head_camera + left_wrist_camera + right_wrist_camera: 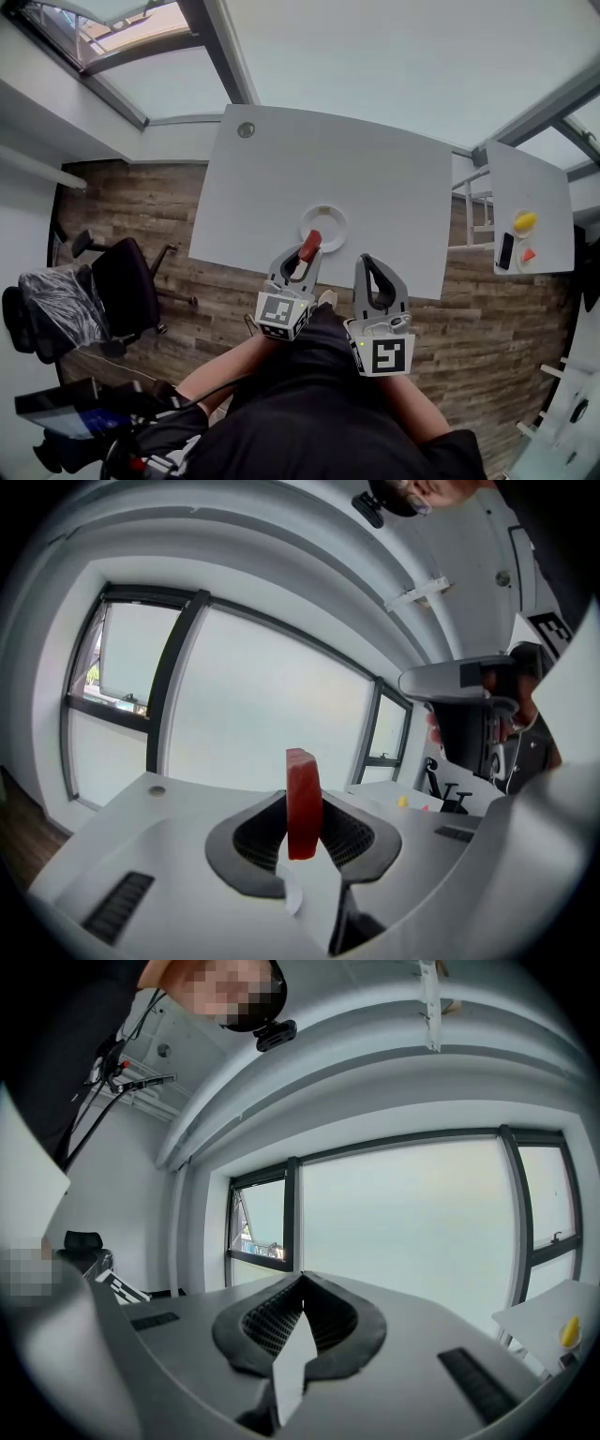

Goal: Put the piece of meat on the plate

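Note:
A red slab of meat (pixel 309 246) stands on edge between the jaws of my left gripper (pixel 306 249), which is shut on it just in front of the white plate (pixel 323 226). In the left gripper view the meat (pixel 303 802) fills the gap between the dark pads (pixel 258 836). The plate sits near the front edge of the white table (pixel 281 178). My right gripper (pixel 364 260) hangs beside the left one, over the table's front edge. Its jaws meet at the tips, with nothing between them in the right gripper view (pixel 301 1283).
A second white table (pixel 534 202) at the right carries a yellow thing (pixel 524 221), a black thing and an orange thing. A black office chair (pixel 112 291) stands at the left on the wooden floor. Windows run along the far wall.

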`<state>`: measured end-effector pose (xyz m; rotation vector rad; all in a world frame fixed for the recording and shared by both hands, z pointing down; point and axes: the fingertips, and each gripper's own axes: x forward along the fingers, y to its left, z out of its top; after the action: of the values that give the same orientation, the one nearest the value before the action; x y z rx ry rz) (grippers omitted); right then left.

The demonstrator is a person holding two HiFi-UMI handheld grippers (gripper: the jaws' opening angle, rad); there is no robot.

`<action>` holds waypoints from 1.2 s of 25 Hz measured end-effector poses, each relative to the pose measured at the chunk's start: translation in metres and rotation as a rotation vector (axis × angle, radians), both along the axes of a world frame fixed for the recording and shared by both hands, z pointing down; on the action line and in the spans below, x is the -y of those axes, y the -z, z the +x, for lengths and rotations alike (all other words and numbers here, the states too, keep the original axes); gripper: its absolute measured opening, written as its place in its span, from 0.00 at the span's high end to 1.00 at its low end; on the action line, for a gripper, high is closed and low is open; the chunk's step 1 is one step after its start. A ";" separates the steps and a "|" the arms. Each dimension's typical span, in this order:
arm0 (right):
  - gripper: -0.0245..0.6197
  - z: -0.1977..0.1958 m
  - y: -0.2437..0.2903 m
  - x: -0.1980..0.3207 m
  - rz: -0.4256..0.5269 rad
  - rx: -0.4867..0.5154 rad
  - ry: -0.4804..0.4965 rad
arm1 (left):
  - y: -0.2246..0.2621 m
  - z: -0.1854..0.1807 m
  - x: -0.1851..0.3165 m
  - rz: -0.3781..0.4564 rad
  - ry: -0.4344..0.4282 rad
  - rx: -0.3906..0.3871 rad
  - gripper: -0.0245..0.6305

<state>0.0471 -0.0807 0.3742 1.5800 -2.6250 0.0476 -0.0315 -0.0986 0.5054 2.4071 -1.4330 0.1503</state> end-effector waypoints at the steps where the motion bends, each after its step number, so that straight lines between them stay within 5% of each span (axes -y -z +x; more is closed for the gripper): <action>1: 0.95 0.001 0.000 0.001 0.003 -0.005 -0.002 | -0.008 -0.001 0.003 -0.019 0.007 -0.006 0.82; 6: 0.96 0.012 0.003 0.006 0.028 -0.018 -0.020 | -0.040 -0.001 0.014 -0.082 0.005 0.047 0.82; 21: 0.95 0.037 -0.011 0.015 -0.005 -0.034 -0.071 | -0.116 0.017 0.034 -0.262 -0.007 0.021 0.82; 30: 0.96 0.053 -0.025 0.020 -0.046 -0.047 -0.113 | -0.149 0.032 0.044 -0.298 -0.083 0.093 0.82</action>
<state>0.0997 -0.1006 0.3990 1.6916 -2.4790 0.0758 0.0003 -0.1423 0.6542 2.2378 -1.2484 0.4678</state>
